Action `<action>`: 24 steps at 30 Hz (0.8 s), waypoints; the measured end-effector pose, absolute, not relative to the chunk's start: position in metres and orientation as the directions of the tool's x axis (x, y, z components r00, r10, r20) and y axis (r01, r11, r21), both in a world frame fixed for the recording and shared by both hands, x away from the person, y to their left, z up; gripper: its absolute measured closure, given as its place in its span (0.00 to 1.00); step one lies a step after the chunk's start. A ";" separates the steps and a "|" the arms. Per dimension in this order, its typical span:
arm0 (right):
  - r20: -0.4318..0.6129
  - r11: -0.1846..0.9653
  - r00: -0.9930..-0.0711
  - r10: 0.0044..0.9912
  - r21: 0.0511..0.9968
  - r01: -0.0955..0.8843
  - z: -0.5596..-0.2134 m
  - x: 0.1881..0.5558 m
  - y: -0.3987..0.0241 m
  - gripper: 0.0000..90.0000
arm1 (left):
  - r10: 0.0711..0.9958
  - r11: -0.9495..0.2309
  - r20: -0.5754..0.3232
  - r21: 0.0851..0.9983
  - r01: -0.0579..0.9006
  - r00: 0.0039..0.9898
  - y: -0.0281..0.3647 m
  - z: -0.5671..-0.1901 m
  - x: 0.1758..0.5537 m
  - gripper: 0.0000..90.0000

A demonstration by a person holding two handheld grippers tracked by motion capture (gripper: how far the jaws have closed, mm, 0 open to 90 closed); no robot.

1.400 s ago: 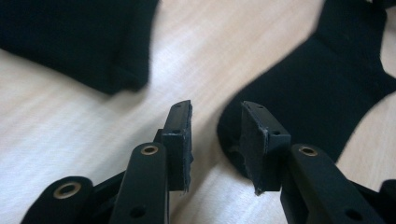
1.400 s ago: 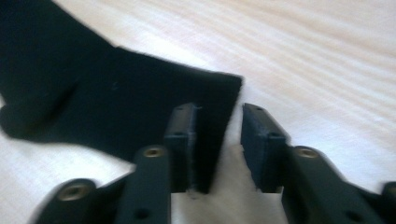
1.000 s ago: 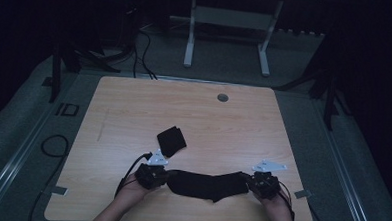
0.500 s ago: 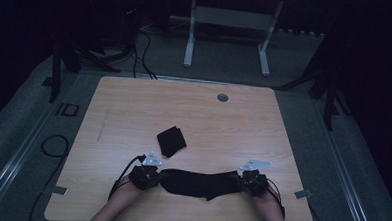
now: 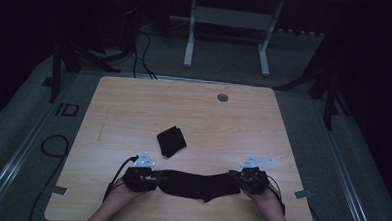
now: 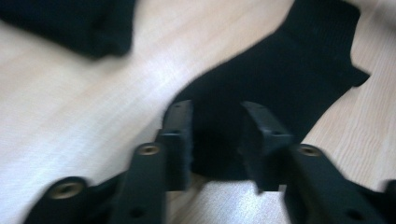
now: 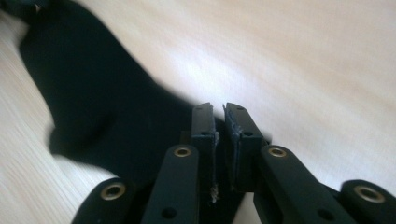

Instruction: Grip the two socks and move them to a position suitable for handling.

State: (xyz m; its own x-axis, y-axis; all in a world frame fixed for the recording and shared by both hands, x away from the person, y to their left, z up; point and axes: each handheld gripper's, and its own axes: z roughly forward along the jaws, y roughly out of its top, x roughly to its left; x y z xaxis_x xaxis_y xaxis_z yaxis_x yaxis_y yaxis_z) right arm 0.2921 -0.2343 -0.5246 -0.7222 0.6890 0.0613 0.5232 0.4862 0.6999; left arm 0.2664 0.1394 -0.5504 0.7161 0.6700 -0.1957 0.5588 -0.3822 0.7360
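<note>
Black sock point(image 5: 197, 184) lies stretched flat along the near edge of the wooden desk point(image 5: 263, 128), one end at each hand. Left tongs point(image 5: 153, 177) sit at the sock's left end; in the left gripper view the jaws stand apart with a clear gap, sock fabric point(image 6: 280, 84) between and under them, pads not pressing on it. These jaws have just been opening. Right tongs point(image 5: 236, 176) sit at the sock's right end; in the right gripper view the jaws are nearly together, only a thin slit between the pads, and they have just been easing apart a little. Sock point(image 7: 98, 107) lies under and to the left of them there; cannot tell whether any fabric is caught in the slit. A second black piece, a folded sock point(image 5: 171, 140), lies apart toward the desk's middle, just beyond the left hand point(image 5: 122, 195). Right hand point(image 5: 265, 197) rests at the near right edge.
</note>
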 end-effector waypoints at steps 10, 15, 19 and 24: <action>0.026 0.484 -0.788 0.615 0.777 0.404 -0.471 0.338 -0.157 0.59 | 0.754 -0.279 -0.181 0.783 0.557 0.631 0.168 -0.554 0.262 0.38; 0.030 0.492 -0.787 0.616 0.765 0.415 -0.476 0.370 -0.110 0.49 | 0.775 -0.242 -0.196 0.786 0.569 0.601 0.171 -0.558 0.264 0.18; 0.051 0.492 -0.768 0.639 0.740 0.458 -0.491 0.394 -0.084 0.43 | 0.787 -0.253 -0.180 0.778 0.575 0.590 0.171 -0.562 0.265 0.08; 0.068 0.510 -0.750 0.657 0.694 0.509 -0.513 0.416 -0.059 0.32 | 0.808 -0.216 -0.184 0.791 0.572 0.559 0.174 -0.564 0.265 0.04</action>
State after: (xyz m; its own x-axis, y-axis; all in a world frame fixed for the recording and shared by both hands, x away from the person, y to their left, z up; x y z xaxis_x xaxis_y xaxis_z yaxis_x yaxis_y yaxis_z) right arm 0.4158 -0.0587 -0.5128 -0.7505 0.6574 0.0676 0.5090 0.5098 0.6935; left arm 0.2649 0.1737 -0.5635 0.5593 0.8083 -0.1839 0.5724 -0.2161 0.7910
